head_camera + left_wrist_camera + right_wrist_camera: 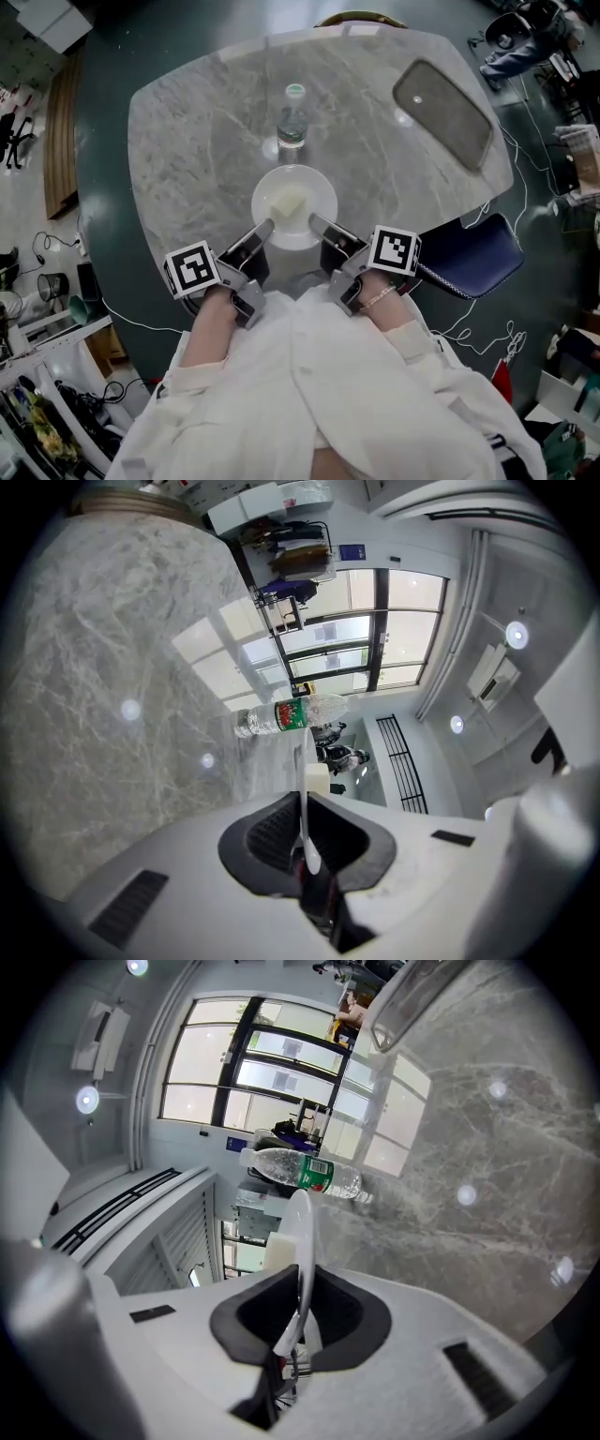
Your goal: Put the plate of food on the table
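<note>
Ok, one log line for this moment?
left gripper: shut on round white plate | right gripper: shut on plate | load: pale food block | under: grey marble table, contact unclear | beyond: upright clear bottle

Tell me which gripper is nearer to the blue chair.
Right. The right gripper holds the plate by its rim on the side toward the chair; the left gripper holds the opposite rim, farther from the chair.
</note>
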### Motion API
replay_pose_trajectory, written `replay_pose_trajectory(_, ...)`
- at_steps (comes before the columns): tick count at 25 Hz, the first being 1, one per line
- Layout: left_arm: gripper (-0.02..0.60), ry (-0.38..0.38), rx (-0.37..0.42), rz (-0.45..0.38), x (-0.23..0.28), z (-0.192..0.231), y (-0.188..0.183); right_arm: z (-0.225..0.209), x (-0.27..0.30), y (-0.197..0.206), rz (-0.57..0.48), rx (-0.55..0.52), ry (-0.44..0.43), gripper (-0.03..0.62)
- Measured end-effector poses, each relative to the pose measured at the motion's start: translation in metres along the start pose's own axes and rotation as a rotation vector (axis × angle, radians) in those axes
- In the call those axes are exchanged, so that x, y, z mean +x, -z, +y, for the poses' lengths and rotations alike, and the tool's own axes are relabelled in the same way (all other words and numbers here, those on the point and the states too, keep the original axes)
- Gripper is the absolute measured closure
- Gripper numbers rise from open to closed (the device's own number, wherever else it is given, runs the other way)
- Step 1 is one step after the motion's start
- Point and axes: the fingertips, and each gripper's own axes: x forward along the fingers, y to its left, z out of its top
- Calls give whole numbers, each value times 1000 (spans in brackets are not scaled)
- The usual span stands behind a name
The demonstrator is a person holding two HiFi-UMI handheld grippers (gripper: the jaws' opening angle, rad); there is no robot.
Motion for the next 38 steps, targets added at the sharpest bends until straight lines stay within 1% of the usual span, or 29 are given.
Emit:
replay_pose_trajectory(3, 558, -12, 5, 18, 2, 4, 0, -4, 2, 2, 0, 9, 15, 582)
replay_pose_trajectory(7, 558, -4, 37, 49, 5, 8, 2, -10, 0, 5, 6, -2, 46, 582)
replay_pose_trajectory(9, 558, -7, 43, 59, 7, 11, 2, -7, 3, 4, 11, -37, 27, 582)
replay_pose_trajectory(11, 558, -24, 30, 72, 7, 15, 2, -6, 8, 4, 18, -76, 9, 582)
replay_pose_trajectory(14, 558, -45, -2, 93, 8, 20, 3, -12, 11, 7, 32, -93, 25, 582)
replay_pose_trajectory(15, 558, -43, 6, 101, 9, 22, 2, -15, 11, 7, 33, -90, 27, 580)
replay_pose_trajectory(18, 558, -10, 74, 133, 17, 25, 0, -23, 12, 6, 32, -76, 23, 580)
replay_pose_trajectory(19, 558, -9, 85, 142, 19, 26, 0, -26, 13, 5, 35, -76, 26, 580)
replay_pose_trajectory(24, 557, -28, 100, 169, 26, 39, -7, -38, 23, 3, 67, -131, 70, 557)
replay_pose_trajectory(27, 558, -48, 63, 169, 27, 48, -10, -46, 28, 1, 87, -180, 106, 542)
replay_pose_trajectory(29, 557, -74, 31, 167, 27, 55, -10, -56, 30, 0, 109, -230, 155, 525)
replay_pose_trajectory(32, 558, -67, 31, 169, 30, 64, -11, -63, 33, -1, 120, -312, 212, 494)
replay_pose_trajectory(38, 557, -134, -42, 157, 32, 82, -12, -73, 40, -6, 146, -425, 292, 464)
